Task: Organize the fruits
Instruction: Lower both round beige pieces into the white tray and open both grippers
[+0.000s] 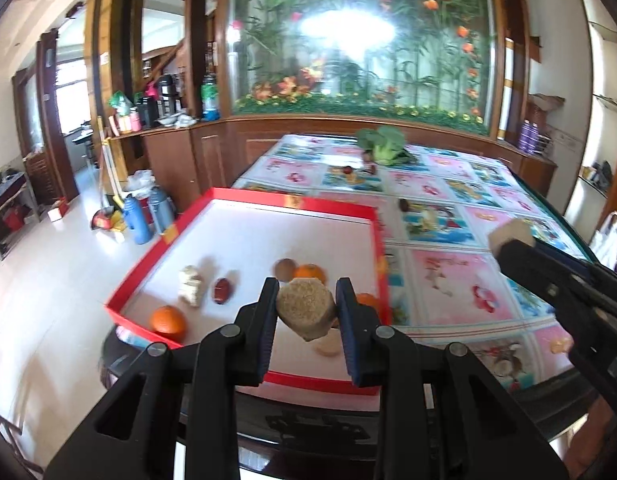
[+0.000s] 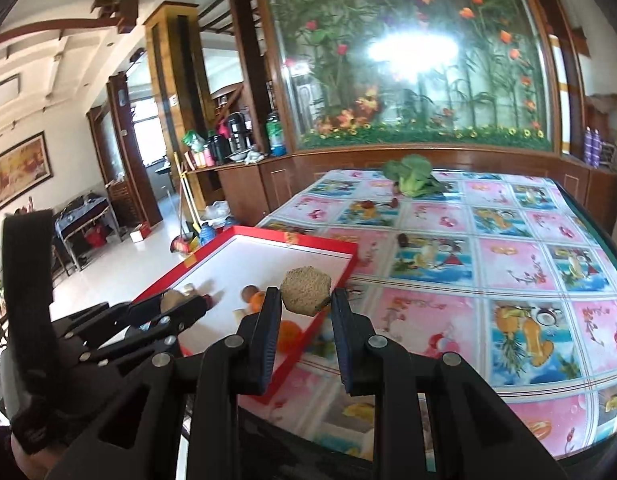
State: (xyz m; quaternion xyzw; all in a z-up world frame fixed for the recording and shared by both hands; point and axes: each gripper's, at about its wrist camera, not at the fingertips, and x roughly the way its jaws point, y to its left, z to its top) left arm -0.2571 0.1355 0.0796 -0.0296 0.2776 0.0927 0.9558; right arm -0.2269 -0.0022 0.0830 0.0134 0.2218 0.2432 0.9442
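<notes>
A tan hexagonal block (image 1: 305, 312) sits clamped in the left tool (image 1: 306, 320) above the red tray (image 1: 244, 196) holding oranges (image 1: 168, 322) on the bench (image 1: 448, 288), while the right tool (image 2: 304, 304) is clamped on a second hexagonal block (image 2: 305, 289) near the tray's right edge.

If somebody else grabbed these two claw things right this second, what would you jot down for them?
Left gripper: shut on a brown hexagonal block, held over the near edge of the red tray.
Right gripper: shut on a second brown block, held above the tray's right rim.
In the tray: oranges, a red date, a brown round fruit, a pale knobbly piece.
Still on the tablecloth: small dark fruits, and a leafy green vegetable at the far end.
Left to do: probably set both blocks down, then gather the loose fruits.
</notes>
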